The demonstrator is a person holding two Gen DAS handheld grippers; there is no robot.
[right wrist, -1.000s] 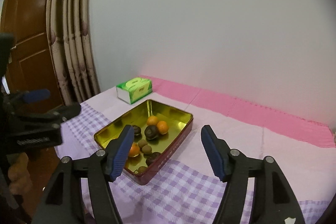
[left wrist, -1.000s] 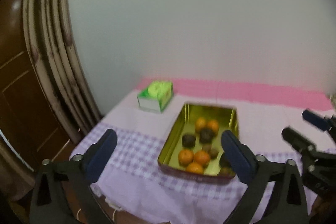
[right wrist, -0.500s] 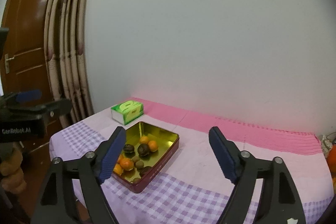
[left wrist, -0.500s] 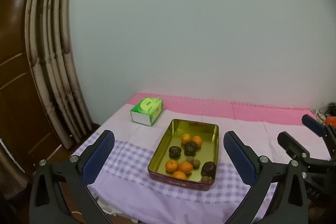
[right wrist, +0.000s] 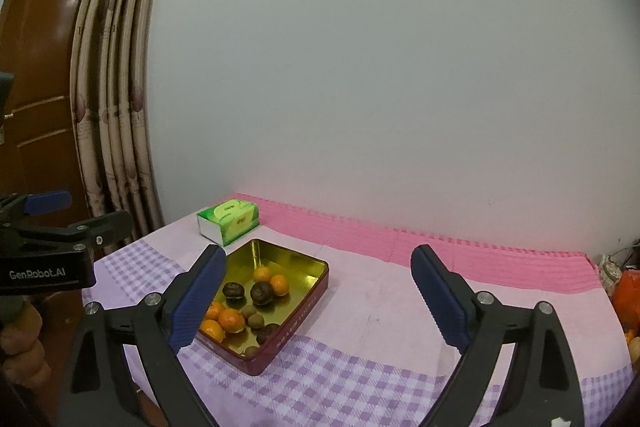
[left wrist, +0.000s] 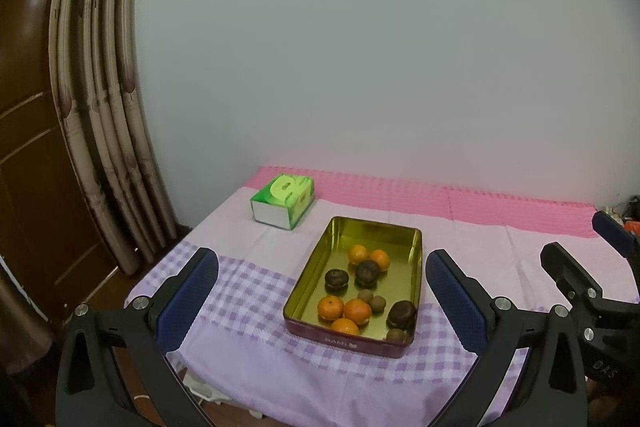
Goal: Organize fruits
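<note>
A gold metal tray with red sides (left wrist: 416, 247) (right wrist: 316, 281) sits near the table's front left. It holds several oranges (left wrist: 330, 307) (right wrist: 230, 319), dark round fruits (left wrist: 368, 271) (right wrist: 262, 292) and small brown fruits (left wrist: 377, 303). My left gripper (left wrist: 322, 297) is open and empty, held back from the table's front edge, in line with the tray. My right gripper (right wrist: 318, 301) is open and empty, above the table to the right of the tray.
A green tissue box (left wrist: 283, 201) (right wrist: 228, 221) stands behind the tray at the back left. The table has a purple checked cloth (right wrist: 360, 379) and a pink strip (left wrist: 480, 203) along the wall. Curtains (left wrist: 100, 107) and a wooden door (right wrist: 36, 67) are left. Orange items (right wrist: 628, 299) lie at the far right.
Both grippers have pulled back and up from the tray, so it looks smaller and farther. Both stay open and empty.
</note>
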